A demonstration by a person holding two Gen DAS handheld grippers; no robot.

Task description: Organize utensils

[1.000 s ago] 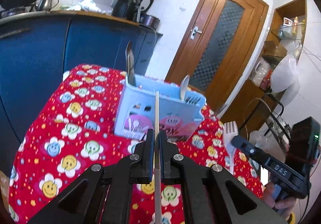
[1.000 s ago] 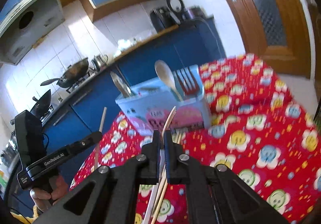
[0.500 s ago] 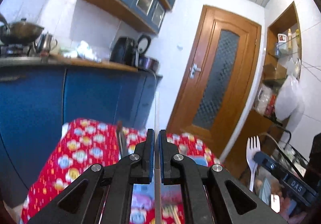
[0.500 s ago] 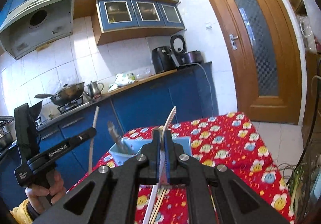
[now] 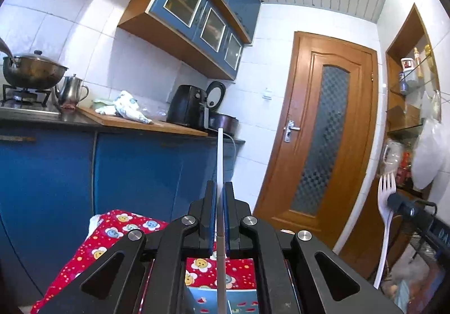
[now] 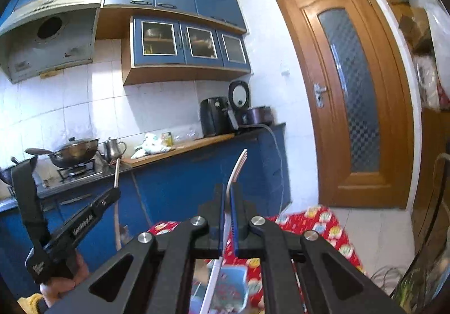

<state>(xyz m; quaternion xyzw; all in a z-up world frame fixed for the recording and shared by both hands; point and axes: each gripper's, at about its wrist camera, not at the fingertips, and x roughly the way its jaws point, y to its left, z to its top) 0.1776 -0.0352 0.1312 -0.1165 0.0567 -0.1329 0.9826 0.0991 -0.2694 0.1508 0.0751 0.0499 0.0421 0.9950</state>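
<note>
Left tongs (image 5: 220, 218), bottom centre of the left wrist view, are clamped on a thin chopstick (image 5: 220, 162) that stands edge-on, running straight up out of the pads toward mid-frame. Right tongs (image 6: 228, 218), bottom centre of the right wrist view, are pinched on a white plastic fork (image 6: 234, 173), gripped around mid-handle, tines curving up and right against the blue cabinets; a second thin stick may sit alongside the handle below the pads, can't tell. Both utensils are held near upright, likely so they can drop handle-first into the light-blue utensil holder (image 5: 225, 301), which sits at the bottom edge of both views, mostly hidden by the tong frames, on the red flower-print cloth (image 5: 112, 232) of the counter. Both tools are raised well clear of it and aimed across the room, not down. In the right wrist view the left tool appears at lower left, with a hand (image 6: 60, 283) on its grip. In the left wrist view the fork shows again at right edge. Judgement: mid-carry, insertion not yet done; next needs tipping down over the holder's compartments.
</note>
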